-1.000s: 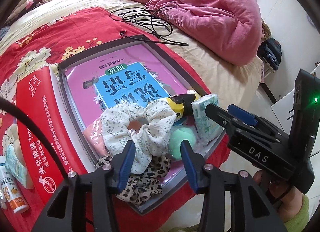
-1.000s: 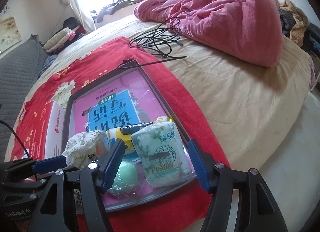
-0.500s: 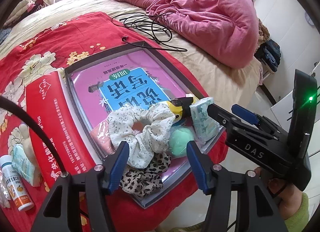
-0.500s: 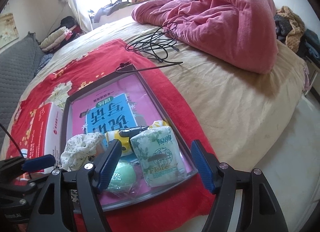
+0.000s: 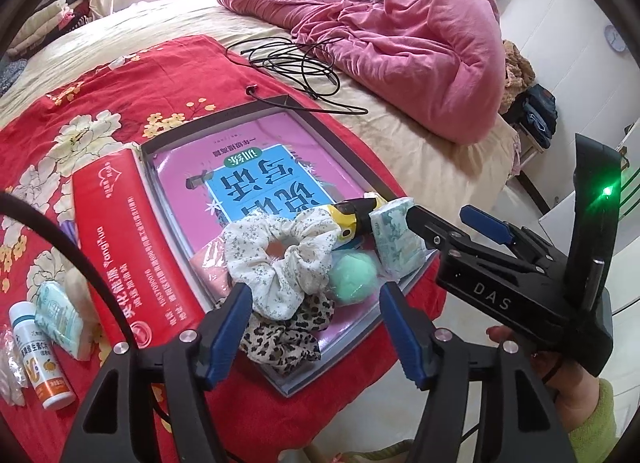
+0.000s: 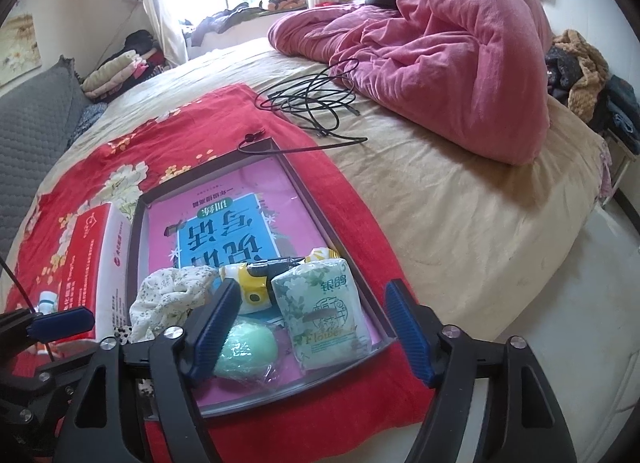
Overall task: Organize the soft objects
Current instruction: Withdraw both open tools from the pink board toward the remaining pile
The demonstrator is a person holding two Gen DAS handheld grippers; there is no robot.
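1. My left claw (image 5: 316,325) sits at the bottom of its frame, ribbed blue pads spread wide with nothing pinched between them; its jaws have just been opening.
2. My right claw (image 6: 310,329) is likewise wide and empty, jaws just opened further; in the left view it juts in from the right edge as a black angular body gripped by my hand (image 5: 552,359).
3. Just above the left pads lies a puffy cream floral scrunchie (image 5: 280,259), gathered cloth in a ring, resting on a crinkled leopard-print scrunchie (image 5: 284,335).
4. Beside them, lower centre, is a round mint-green puff (image 6: 246,349) in clear crinkly wrap.
5. Right of the puff stands a soft rectangular tissue pack (image 6: 324,317), glossy film printed with green flowers.
6. Behind it lies a small yellow and black toy (image 6: 252,287).
7. All lie at the near end of a shallow grey tray (image 6: 304,187), over a glossy pink and blue book (image 6: 224,235).
8. The tray sits on a red floral cloth (image 5: 120,95); a tangled black cable (image 6: 316,103) and a rumpled pink quilt (image 6: 452,59) lie in the upper frame.
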